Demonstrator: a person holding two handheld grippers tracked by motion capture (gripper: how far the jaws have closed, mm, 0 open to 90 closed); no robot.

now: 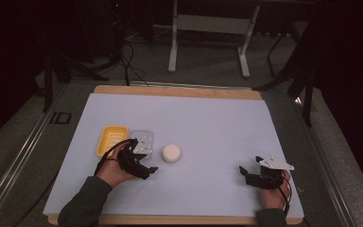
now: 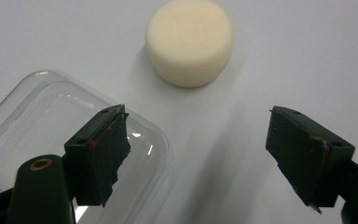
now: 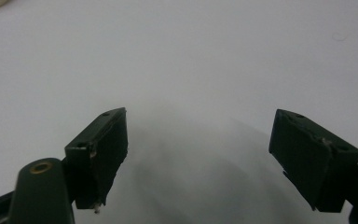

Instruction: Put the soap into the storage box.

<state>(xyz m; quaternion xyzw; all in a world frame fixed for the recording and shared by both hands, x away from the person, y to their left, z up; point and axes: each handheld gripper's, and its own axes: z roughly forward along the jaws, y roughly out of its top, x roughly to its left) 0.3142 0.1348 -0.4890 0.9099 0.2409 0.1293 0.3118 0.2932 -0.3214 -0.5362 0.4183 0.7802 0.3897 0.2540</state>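
A cream round puck lies on the white sheet left of centre; in the left gripper view the same puck sits ahead of the jaws. My left gripper hovers just short of it, open and holding nothing. Its left jaw hangs over a clear plastic lid, also seen in the high view. A yellow tray lies beside the lid, farther left. My right gripper rests near the front right, open above bare sheet.
The white sheet covers a wooden tabletop. Beyond the far edge stand a white frame's legs and loose cables on the floor. Metal rails run along both sides of the table.
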